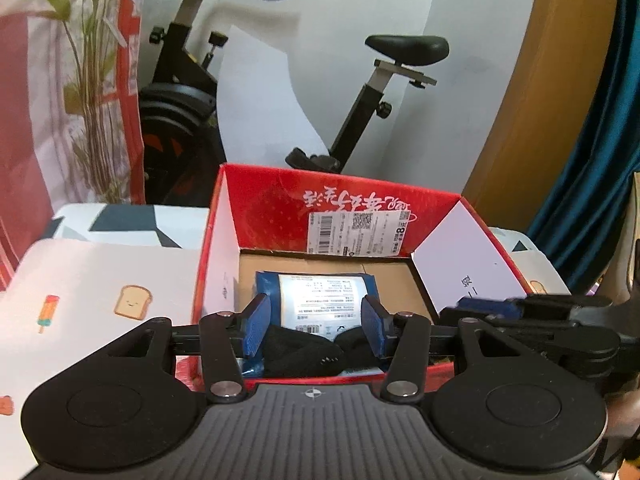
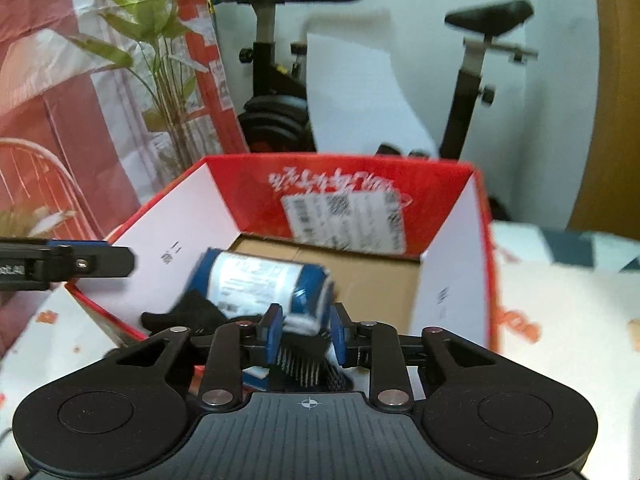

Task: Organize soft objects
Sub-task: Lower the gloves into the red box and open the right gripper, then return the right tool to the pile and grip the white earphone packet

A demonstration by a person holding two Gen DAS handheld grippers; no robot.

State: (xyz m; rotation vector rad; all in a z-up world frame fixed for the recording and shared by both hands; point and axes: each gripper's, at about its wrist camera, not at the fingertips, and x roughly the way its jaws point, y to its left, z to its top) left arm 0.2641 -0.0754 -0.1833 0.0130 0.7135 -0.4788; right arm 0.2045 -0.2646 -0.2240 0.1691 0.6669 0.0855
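Red box (image 1: 276, 208) holds blue package (image 1: 320, 292), black socks (image 1: 304, 350).

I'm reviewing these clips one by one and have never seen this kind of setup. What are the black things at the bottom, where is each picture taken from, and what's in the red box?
No robot here: a person holds a two-finger gripper in each hand, each carrying a fisheye camera looking along its fingers. The black plates are the gripper bodies. In the left wrist view, the left gripper stands open above the red box, over black socks lying on a blue parcel with a white label. In the right wrist view, the right gripper has its jaws narrow around a black ribbed item; blur hides whether it truly grips. The box sits on a printed cloth.
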